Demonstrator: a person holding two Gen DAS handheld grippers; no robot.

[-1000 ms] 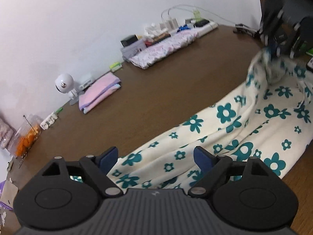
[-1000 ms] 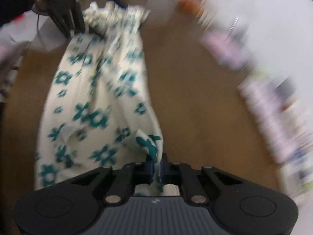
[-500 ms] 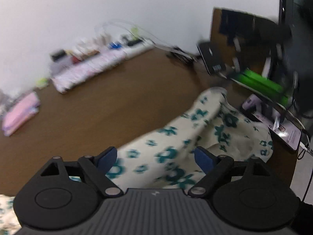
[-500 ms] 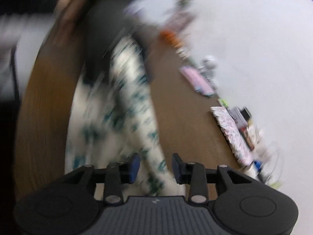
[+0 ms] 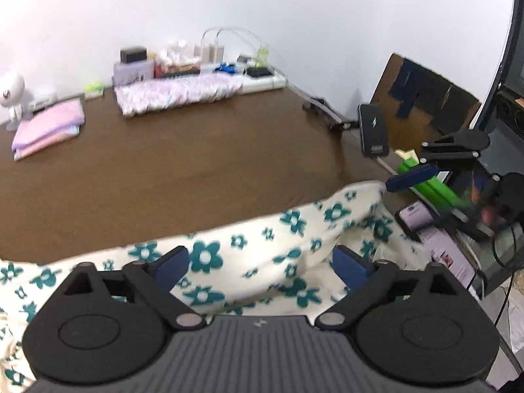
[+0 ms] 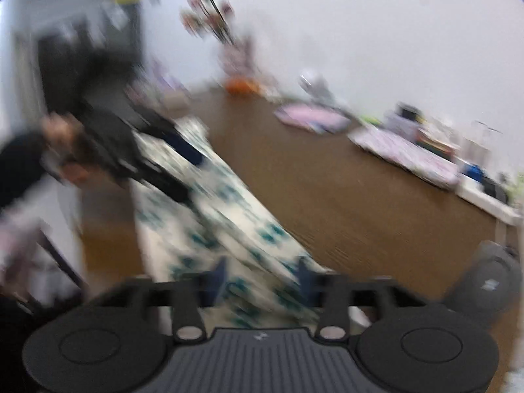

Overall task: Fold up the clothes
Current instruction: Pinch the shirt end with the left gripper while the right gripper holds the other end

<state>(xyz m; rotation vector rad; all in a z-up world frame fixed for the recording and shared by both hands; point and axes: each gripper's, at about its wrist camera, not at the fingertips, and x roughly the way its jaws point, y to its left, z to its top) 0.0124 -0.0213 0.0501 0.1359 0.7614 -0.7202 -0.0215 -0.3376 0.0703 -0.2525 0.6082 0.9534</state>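
The cream garment with teal flowers [image 5: 249,262] lay in a long rumpled band across the lower part of the left wrist view, on the near edge of the brown table [image 5: 196,163]; in the blurred right wrist view it ran from lower centre up to the left [image 6: 229,216]. The left gripper [image 5: 262,263] hovered over the cloth, its blue fingers [image 5: 172,263] spreading wide and pressing nothing. The right gripper [image 6: 262,276] was likewise opening, cloth between its fingers but released. At upper left of the left view, folded pink cloth [image 5: 49,127] sat by the wall. No containers could be made out clearly.
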